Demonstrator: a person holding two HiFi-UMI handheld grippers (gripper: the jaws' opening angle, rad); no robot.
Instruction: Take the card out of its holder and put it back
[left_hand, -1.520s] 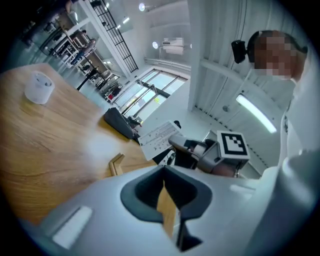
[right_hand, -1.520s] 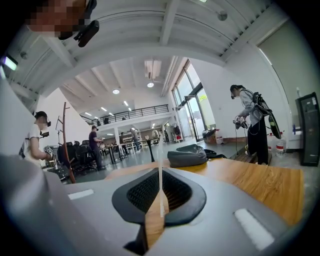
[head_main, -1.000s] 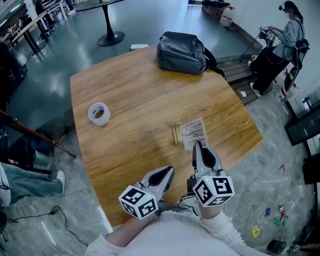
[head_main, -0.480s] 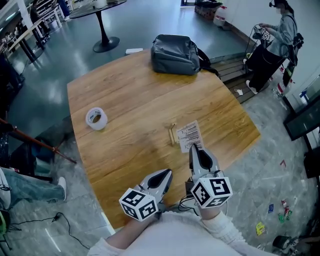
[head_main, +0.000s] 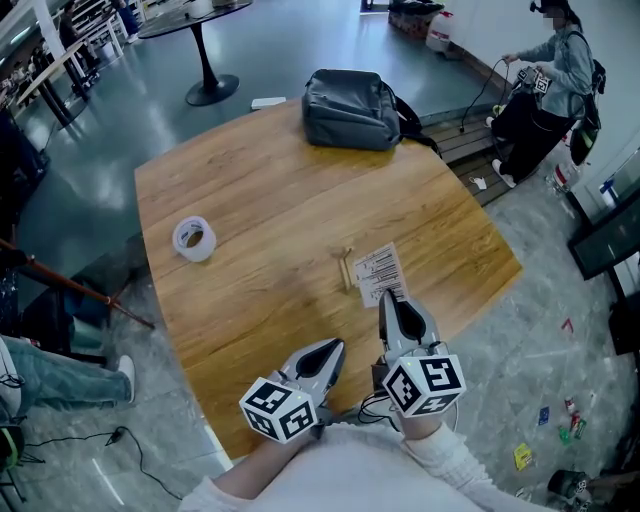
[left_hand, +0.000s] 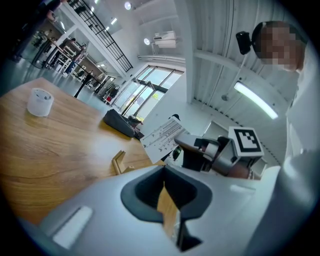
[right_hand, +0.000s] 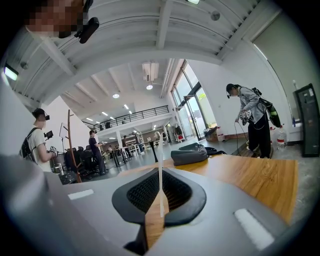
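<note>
1. A wooden table (head_main: 270, 200) with rounded corners stands on a grey floor (head_main: 120, 120). Seen from above, its warm brown top shows long streaks of grain.
2. A pale roll of tape (head_main: 194, 238) lies flat on the boards near the table's left edge, well apart from everything else on the top.
3. A grey bag (head_main: 355, 108) sits at the far edge of the table, with a dark strap (head_main: 425, 125) trailing toward the right-hand rim.
4. A small wooden card holder (head_main: 347, 268) lies on the top toward the near right side. It is well apart from both the bag and the tape.
</note>
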